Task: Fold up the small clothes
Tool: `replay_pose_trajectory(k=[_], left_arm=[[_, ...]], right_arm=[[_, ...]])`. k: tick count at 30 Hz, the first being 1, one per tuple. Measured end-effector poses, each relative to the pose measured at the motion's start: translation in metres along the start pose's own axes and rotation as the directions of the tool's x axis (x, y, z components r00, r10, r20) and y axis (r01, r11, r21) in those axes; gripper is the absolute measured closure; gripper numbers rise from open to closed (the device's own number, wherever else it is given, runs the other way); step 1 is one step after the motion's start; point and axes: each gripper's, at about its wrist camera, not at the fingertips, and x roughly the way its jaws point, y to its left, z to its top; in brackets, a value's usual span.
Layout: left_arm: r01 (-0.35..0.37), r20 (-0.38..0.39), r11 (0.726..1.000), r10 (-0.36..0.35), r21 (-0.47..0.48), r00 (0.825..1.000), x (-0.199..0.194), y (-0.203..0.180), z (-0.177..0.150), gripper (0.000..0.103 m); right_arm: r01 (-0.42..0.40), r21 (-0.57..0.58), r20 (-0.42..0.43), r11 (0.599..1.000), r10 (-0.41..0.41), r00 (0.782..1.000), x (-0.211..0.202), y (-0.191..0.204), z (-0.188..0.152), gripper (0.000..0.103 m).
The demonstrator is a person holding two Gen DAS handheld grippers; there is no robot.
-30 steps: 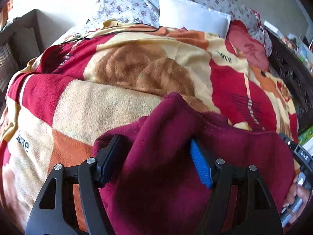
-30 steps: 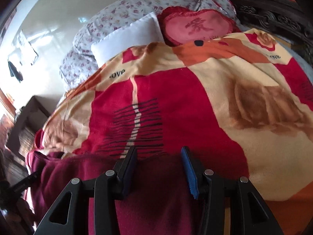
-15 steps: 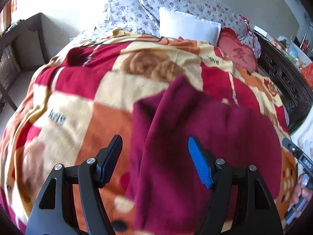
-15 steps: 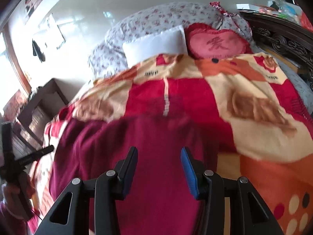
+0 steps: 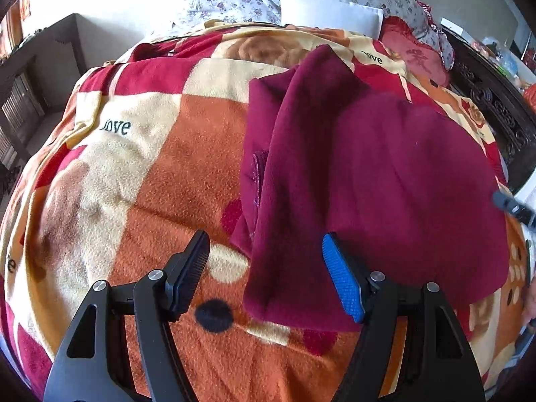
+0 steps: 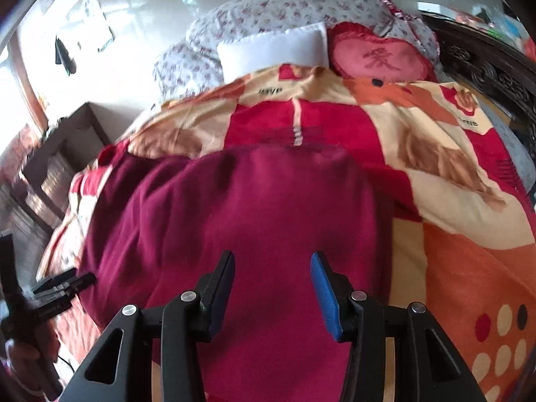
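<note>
Your maroon garment point(image 5: 378, 174) lies spread on the patterned blanket point(image 5: 160, 181) covering the bed, pillows point(image 6: 278, 47) beyond it. Your left gripper point(image 5: 264, 268) and right gripper point(image 6: 272, 284) both hover released above the blanket, gripping nothing.

Both cams sat just behind their own fingers, looking steeply down and fwd along the bed point(image 5: 140, 174) toward the pillows point(image 5: 330, 10). Left wrist view rode over the garment's point(image 5: 385, 174) left edge, close in. Right wrist view hung above the same maroon garment point(image 6: 254, 221), also close. Shared: garment, blanket point(image 6: 462, 261), white pillow point(image 6: 274, 48), red heart cushion point(image 6: 378, 57). Left hand-held gripper point(image 6: 63, 284) showed at right view's left edge.
</note>
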Motion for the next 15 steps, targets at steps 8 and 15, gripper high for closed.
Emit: replay_pose_trajectory(k=[8,15], left_arm=[[0.011,0.012,1.0,-0.011,-0.008,1.0,-0.006,0.008,0.002,0.033],[0.057,0.011,0.995,-0.057,-0.083,0.998,-0.011,0.026,0.0,0.033]], right_arm=[[-0.021,-0.017,-0.116,1.0,0.019,0.993,0.024,0.024,0.007,0.057],[-0.193,-0.029,-0.095,0.981,0.189,0.977,0.03,0.091,0.044,0.045]])
